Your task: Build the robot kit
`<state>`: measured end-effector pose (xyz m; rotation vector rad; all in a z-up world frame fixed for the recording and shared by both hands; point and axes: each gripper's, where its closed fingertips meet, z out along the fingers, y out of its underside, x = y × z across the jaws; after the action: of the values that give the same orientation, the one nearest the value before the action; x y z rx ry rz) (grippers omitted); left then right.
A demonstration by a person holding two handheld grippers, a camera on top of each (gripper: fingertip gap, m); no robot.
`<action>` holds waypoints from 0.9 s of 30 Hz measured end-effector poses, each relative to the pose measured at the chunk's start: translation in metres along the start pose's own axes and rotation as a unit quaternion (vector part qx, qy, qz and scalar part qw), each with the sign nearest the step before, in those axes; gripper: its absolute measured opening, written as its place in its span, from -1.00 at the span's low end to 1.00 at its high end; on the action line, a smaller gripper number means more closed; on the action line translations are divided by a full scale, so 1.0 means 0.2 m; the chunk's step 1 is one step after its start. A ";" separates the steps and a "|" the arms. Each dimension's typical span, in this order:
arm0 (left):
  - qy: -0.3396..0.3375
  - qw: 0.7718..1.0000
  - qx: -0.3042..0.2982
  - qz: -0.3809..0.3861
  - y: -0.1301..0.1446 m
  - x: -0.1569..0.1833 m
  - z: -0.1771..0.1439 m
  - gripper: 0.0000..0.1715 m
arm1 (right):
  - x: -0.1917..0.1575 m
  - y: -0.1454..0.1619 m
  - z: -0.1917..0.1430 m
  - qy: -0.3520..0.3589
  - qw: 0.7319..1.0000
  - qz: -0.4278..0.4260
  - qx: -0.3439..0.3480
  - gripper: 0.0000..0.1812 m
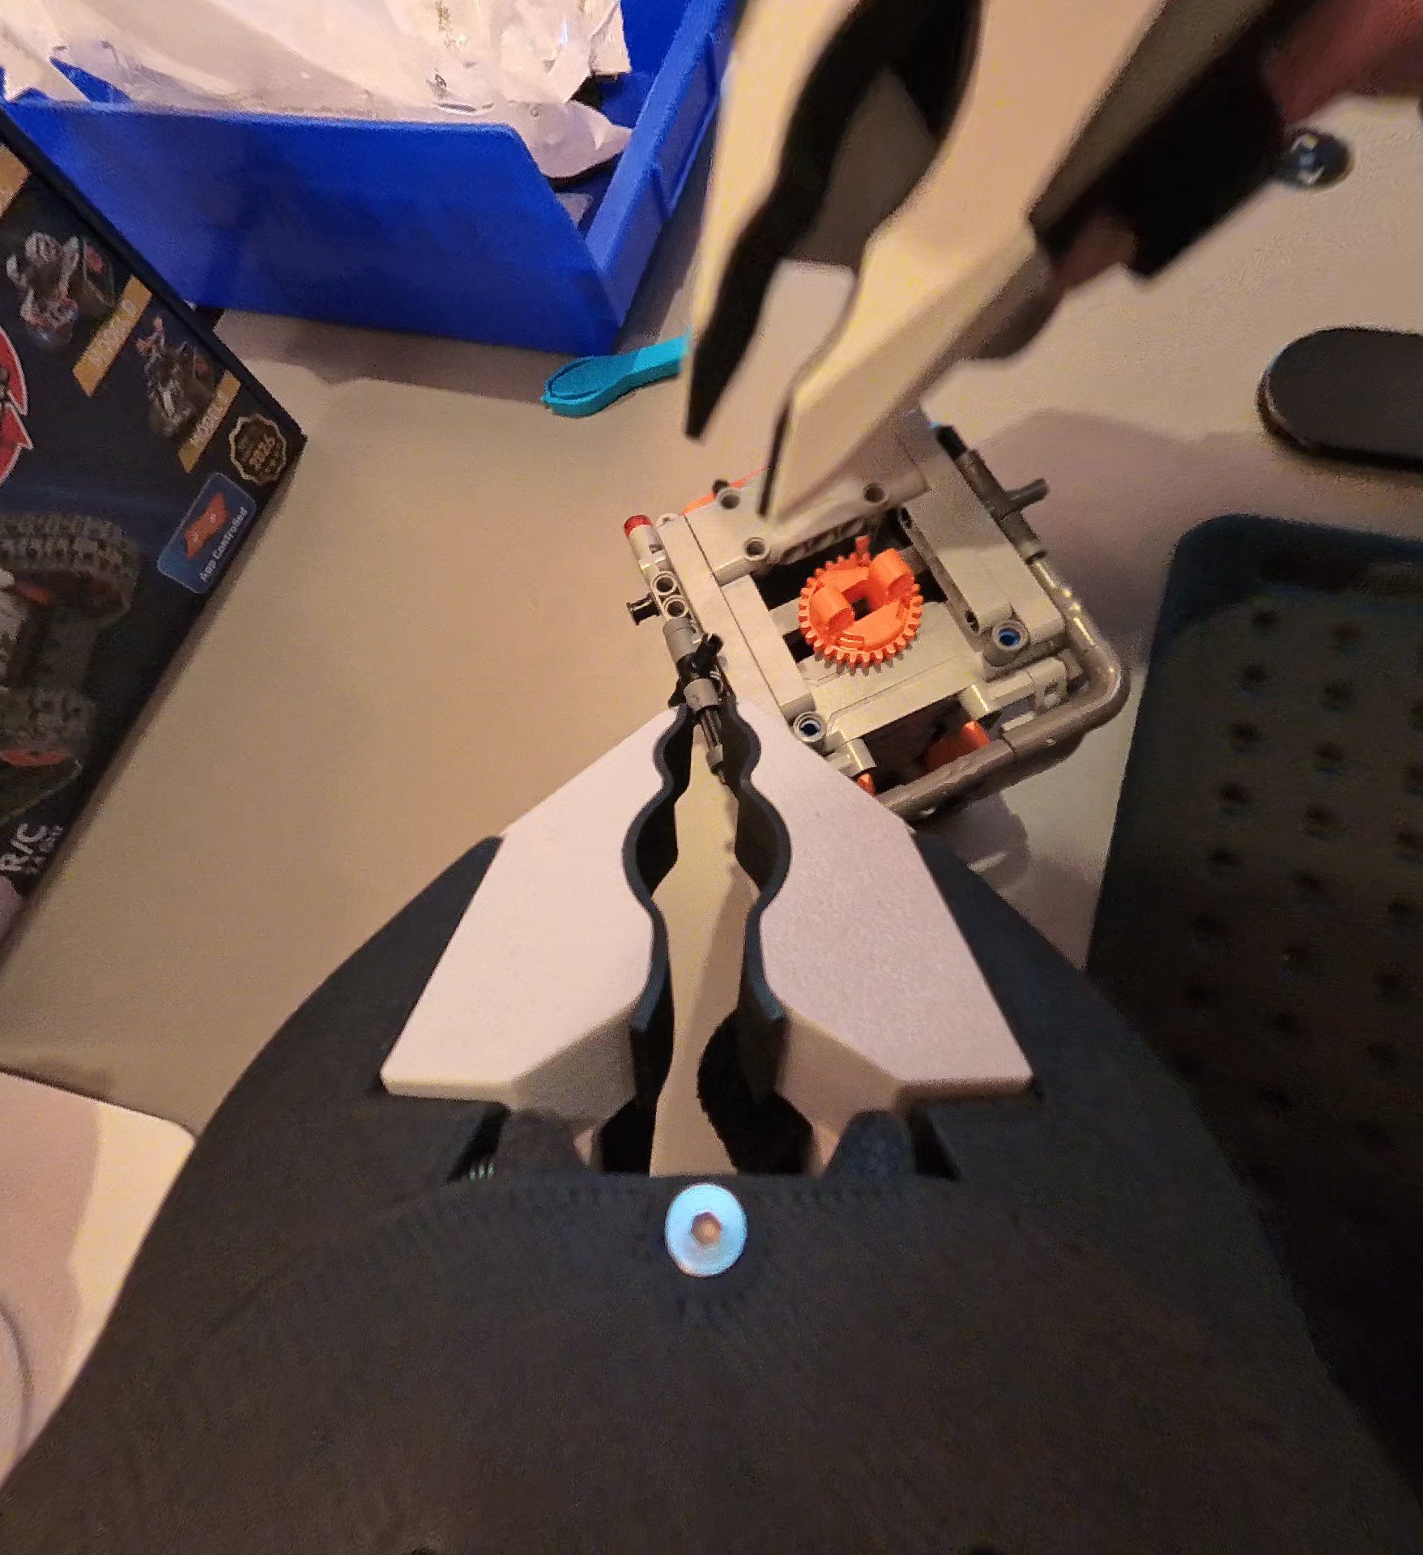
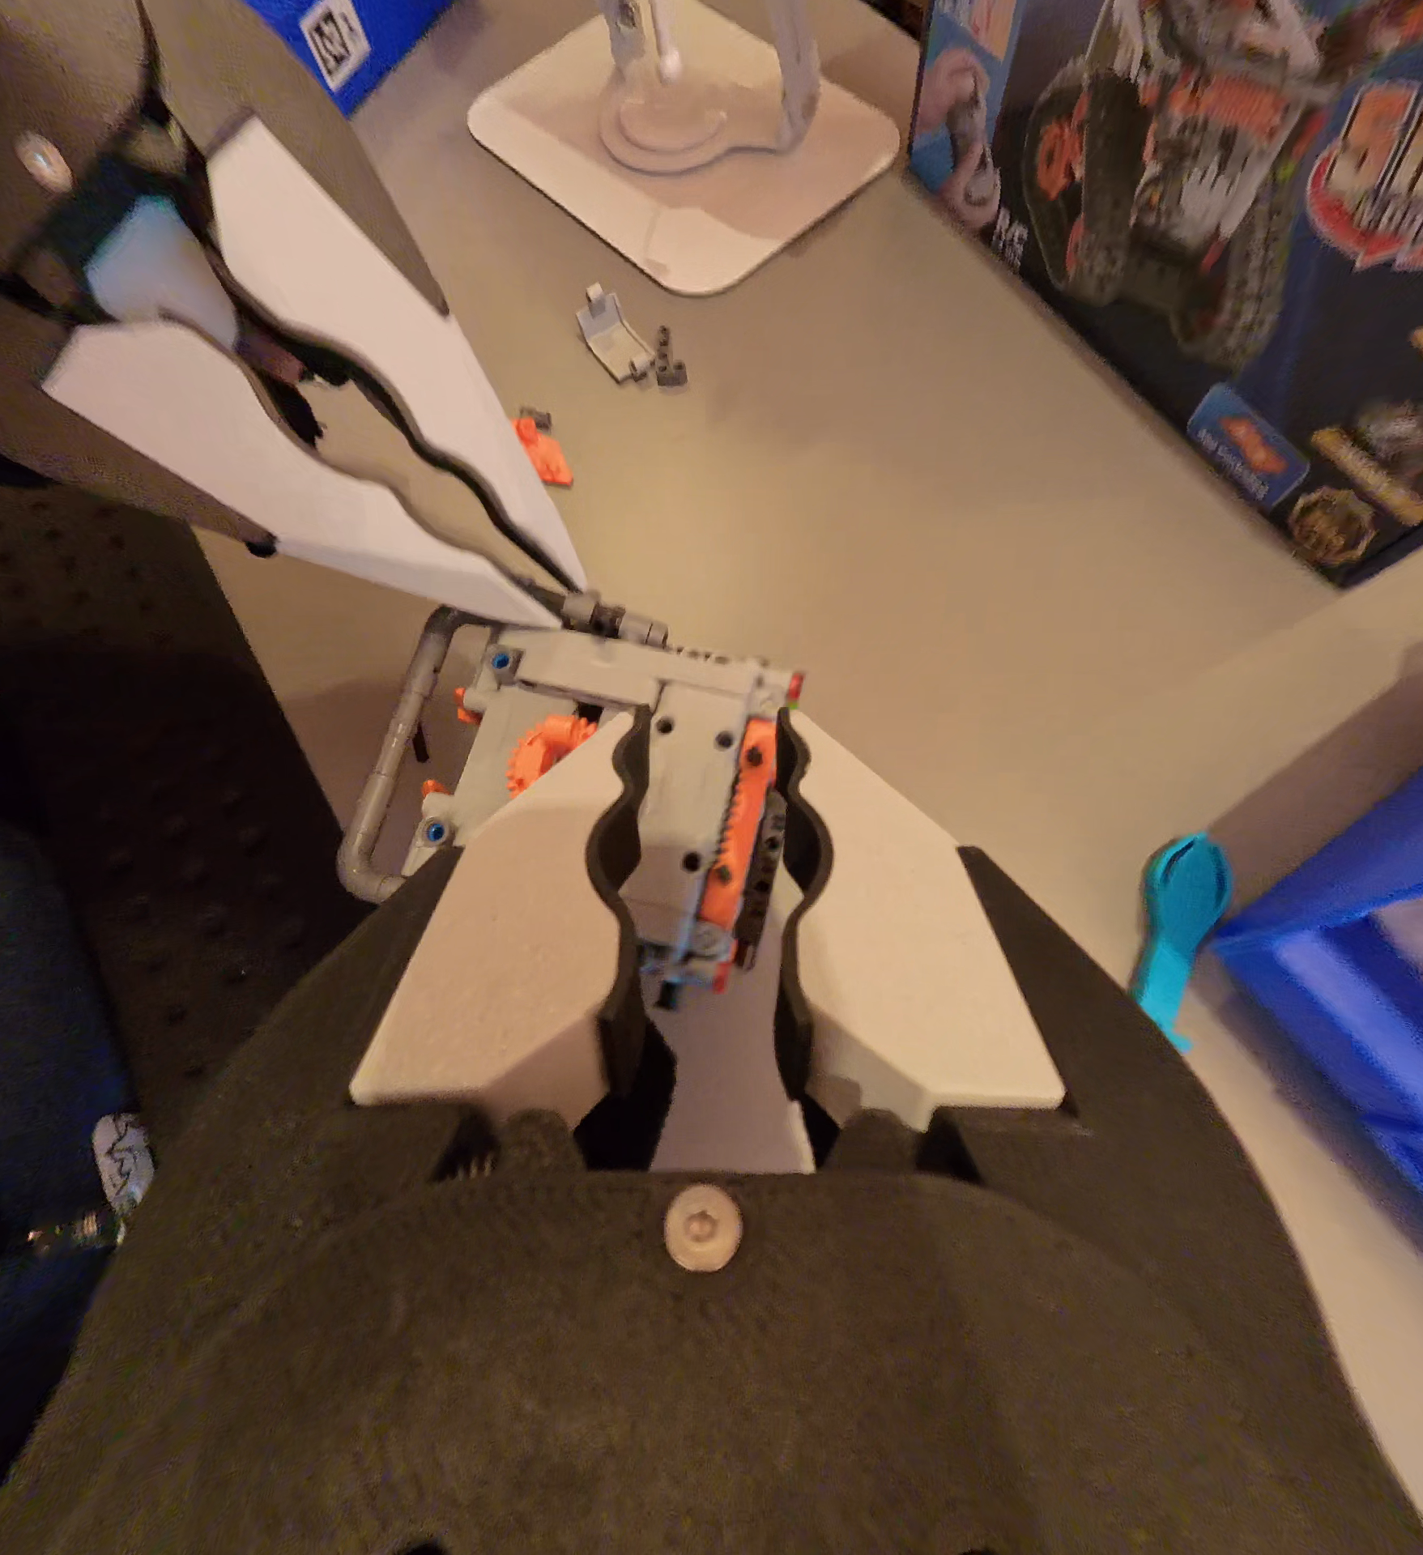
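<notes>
One brick model (image 1: pixel 868 639) sits on the grey worktop (image 1: pixel 405 673), a grey frame with one orange gear (image 1: pixel 859 610) in its middle and two blue pins at its corners.

Left gripper (image 1: pixel 712 740): fingers clenched on a thin black-and-grey axle (image 1: pixel 703 698) that sticks out from the model's side; the tips nearly meet around it.

Right gripper (image 2: pixel 712 757): fingers grasping the model's far edge, a grey beam with an orange toothed strip (image 2: pixel 741 833) between the pads. In the left view it comes down from above, blurred.

Around:
- One blue bin (image 1: pixel 405 219) behind the model, crumpled clear plastic inside.
- One teal tool (image 1: pixel 611 379) flat on the worktop, just beside the bin.
- One printed box (image 1: pixel 60 538) standing at the worktop's edge.
- One white stand base (image 2: pixel 691 143), well apart from the model.
- Loose parts: one orange piece (image 2: pixel 544 450), one pale grey piece (image 2: pixel 611 337) with a small dark one just beside it.
- One dark perforated surface (image 1: pixel 1313 883) next to the model.
</notes>
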<state>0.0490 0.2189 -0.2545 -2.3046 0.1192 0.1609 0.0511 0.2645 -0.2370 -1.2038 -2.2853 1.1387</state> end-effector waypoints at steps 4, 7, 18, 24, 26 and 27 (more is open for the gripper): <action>-0.012 0.998 0.005 0.059 -0.01 0.01 0.00 -0.96 | -0.07 -0.15 0.01 -0.154 0.986 -0.069 -0.010 -0.71; -0.021 0.995 0.005 0.102 -0.01 0.00 0.00 -0.96 | -0.13 -0.13 0.09 -0.274 0.953 -0.111 -0.068 -0.74; -0.058 0.975 -0.009 0.216 -0.01 -0.04 0.00 -0.96 | -0.16 -0.03 0.18 -0.468 0.868 -0.066 -0.151 -0.80; -0.065 0.971 -0.005 0.231 -0.02 -0.06 0.01 -0.96 | -0.14 -0.03 0.19 -0.479 0.866 -0.045 -0.134 -0.85; -0.060 0.977 0.004 0.203 -0.02 -0.08 0.01 -0.95 | -0.13 -0.03 0.19 -0.465 0.877 -0.044 -0.117 -0.85; -0.049 0.982 0.009 0.185 -0.02 -0.08 0.01 -0.95 | -0.12 -0.04 0.19 -0.456 0.882 -0.052 -0.104 -0.85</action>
<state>0.0345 0.2235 -0.2505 -2.2318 0.4963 0.4600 0.0393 0.2231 -0.2538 -0.6195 -3.1622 1.6986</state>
